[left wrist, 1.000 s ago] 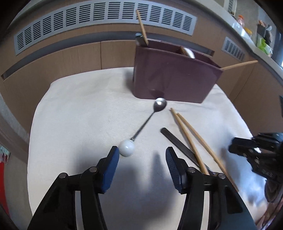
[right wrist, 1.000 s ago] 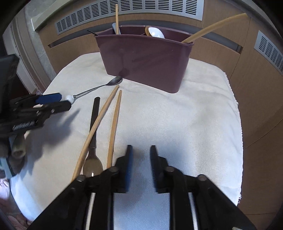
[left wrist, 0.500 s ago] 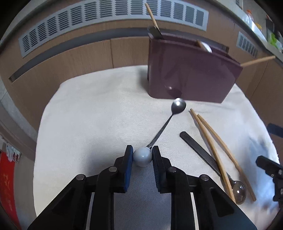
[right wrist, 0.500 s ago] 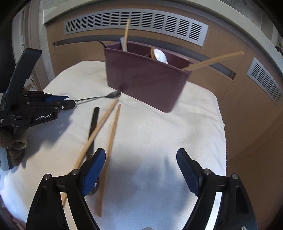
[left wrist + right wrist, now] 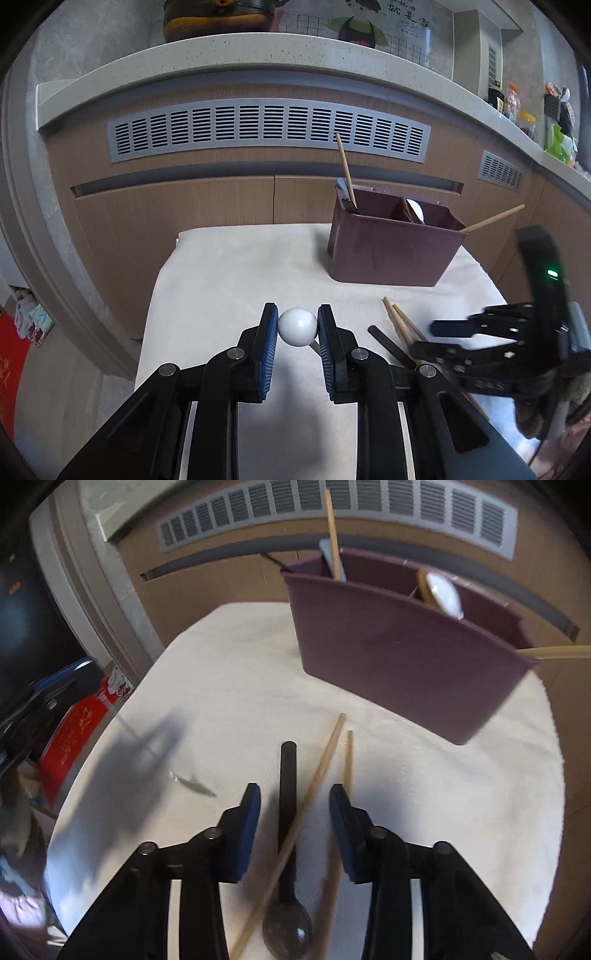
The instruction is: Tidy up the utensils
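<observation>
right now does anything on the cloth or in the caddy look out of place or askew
Yes. In the maroon caddy one chopstick leans out far over its right corner, nearly level, while another stands almost upright. On the white cloth, two loose chopsticks lie crossed over a dark spoon, still unsorted.

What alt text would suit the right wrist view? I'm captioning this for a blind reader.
The right gripper, jaws apart, straddles a black-handled spoon and a wooden chopstick lying on a white cloth; a second chopstick lies by its right finger. Behind stands a maroon utensil caddy already holding a chopstick and spoons.
</observation>
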### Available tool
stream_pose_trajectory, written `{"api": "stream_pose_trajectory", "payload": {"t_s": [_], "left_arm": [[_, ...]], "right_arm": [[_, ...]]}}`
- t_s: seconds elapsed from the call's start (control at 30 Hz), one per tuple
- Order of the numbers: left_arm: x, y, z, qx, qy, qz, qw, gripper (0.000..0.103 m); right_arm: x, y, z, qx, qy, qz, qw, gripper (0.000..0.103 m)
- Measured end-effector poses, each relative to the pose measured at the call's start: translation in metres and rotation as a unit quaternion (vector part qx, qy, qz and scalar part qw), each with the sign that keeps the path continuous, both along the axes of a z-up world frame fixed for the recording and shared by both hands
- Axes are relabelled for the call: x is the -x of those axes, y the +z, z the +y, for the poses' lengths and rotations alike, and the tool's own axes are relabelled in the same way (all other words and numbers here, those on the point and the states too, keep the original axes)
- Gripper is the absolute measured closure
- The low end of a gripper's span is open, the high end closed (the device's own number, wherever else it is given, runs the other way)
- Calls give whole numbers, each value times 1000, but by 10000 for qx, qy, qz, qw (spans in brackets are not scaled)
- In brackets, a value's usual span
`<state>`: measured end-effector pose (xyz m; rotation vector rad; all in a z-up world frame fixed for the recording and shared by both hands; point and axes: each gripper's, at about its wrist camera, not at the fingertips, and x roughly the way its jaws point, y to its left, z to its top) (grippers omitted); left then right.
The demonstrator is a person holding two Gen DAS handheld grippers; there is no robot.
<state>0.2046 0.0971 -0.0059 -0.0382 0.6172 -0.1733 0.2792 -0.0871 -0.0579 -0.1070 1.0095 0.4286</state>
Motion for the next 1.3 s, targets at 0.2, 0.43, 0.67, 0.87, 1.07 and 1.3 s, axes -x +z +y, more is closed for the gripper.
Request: {"api": "stream_pose_trajectory", "payload": {"t_s": [0.2, 0.43, 0.67, 0.87, 1.07, 1.3], "left_arm": [[4, -6, 8, 286, -59, 112, 9995, 80], [6, -5, 8, 436, -104, 98, 9989, 80], [17, 10, -4, 385, -229, -56, 9990, 80], [32, 32, -20, 256, -395, -219, 9987, 80], [46, 54, -36, 99, -475, -401, 9980, 80], [57, 78, -48, -35, -543, -591, 9968, 80]], "right_arm": [[-23, -20, 22, 523, -316, 41, 9981, 82], [-13, -14, 26, 396, -60, 9, 9992, 95], [25, 21, -10, -56, -166, -303, 9994, 96], [57, 54, -36, -233, -281, -743, 9966, 96], [79, 87, -61, -410, -353, -1178, 9916, 96], [100, 124, -70, -471, -383, -1717, 9833, 96]]}}
